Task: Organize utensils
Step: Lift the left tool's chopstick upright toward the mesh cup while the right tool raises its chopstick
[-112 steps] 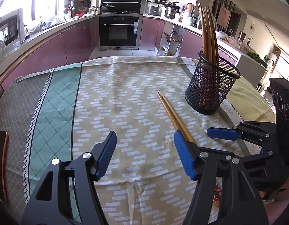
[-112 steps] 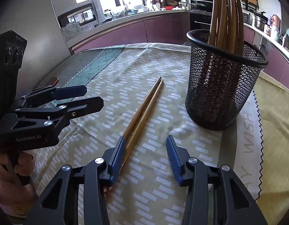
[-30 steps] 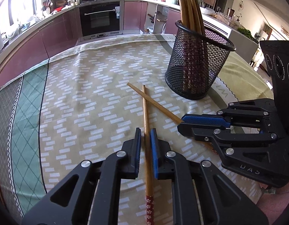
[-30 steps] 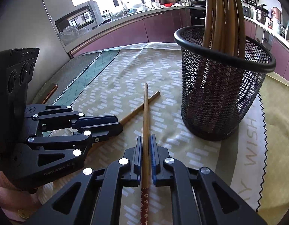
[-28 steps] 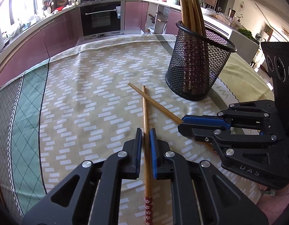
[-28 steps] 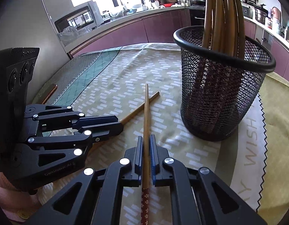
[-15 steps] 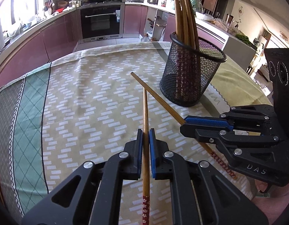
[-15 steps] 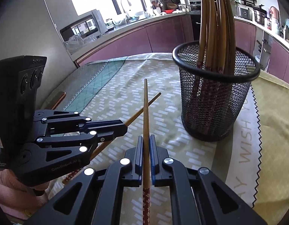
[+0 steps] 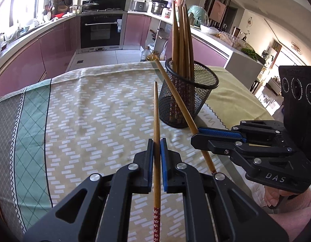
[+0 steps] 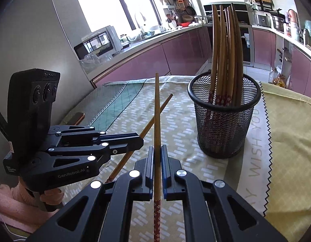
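Observation:
My left gripper (image 9: 157,147) is shut on a wooden chopstick (image 9: 156,111) with a red patterned end, held off the tablecloth and pointing away from me. My right gripper (image 10: 157,153) is shut on a second, matching chopstick (image 10: 157,111), also in the air. The two sticks cross in front of a black mesh holder (image 10: 224,133) that stands to the right with several chopsticks (image 10: 226,50) upright in it. In the left wrist view the right gripper (image 9: 195,137) grips its chopstick (image 9: 175,98), which slants past the holder (image 9: 203,100). The right wrist view shows the left gripper (image 10: 139,141) at left.
A patterned tablecloth (image 9: 94,111) covers the table, with a yellow cloth (image 10: 286,141) under the holder's right side. A brown object (image 10: 76,118) lies at the table's left edge. Hands in pink sleeves (image 10: 18,201) hold both grippers. Kitchen cabinets and an oven (image 9: 103,30) stand beyond.
Both grippers, open over the chopsticks lying side by side at first, closed on one each and have since lifted them off the cloth; the tips now ride higher.

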The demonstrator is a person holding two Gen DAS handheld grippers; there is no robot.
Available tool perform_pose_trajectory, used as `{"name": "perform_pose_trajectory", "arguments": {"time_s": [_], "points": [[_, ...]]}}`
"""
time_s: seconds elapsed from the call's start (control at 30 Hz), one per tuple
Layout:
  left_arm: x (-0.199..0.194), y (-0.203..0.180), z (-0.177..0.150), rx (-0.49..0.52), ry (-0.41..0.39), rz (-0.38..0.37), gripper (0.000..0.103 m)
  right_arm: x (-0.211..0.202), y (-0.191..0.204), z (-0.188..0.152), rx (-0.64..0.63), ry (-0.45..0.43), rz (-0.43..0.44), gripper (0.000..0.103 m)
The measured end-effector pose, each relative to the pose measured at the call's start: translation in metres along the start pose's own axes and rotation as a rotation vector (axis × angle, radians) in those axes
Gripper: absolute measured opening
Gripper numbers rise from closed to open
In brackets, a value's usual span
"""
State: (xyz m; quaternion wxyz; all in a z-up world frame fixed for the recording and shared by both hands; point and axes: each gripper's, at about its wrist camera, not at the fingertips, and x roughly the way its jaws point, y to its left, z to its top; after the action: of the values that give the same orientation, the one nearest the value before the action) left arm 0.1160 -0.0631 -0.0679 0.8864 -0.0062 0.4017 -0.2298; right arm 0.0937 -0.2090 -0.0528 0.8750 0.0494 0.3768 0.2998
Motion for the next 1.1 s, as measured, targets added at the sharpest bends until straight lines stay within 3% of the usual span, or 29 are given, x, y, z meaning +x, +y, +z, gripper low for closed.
{"name": "perform_pose_trajectory", "arguments": {"time_s": [1.1], "points": [[-0.038, -0.007, 0.014, -0.020, -0.106, -0.081, 0.008, -0.043, -0.018, 0.010, 0.041, -0.118, 0.005, 0.006]]}}
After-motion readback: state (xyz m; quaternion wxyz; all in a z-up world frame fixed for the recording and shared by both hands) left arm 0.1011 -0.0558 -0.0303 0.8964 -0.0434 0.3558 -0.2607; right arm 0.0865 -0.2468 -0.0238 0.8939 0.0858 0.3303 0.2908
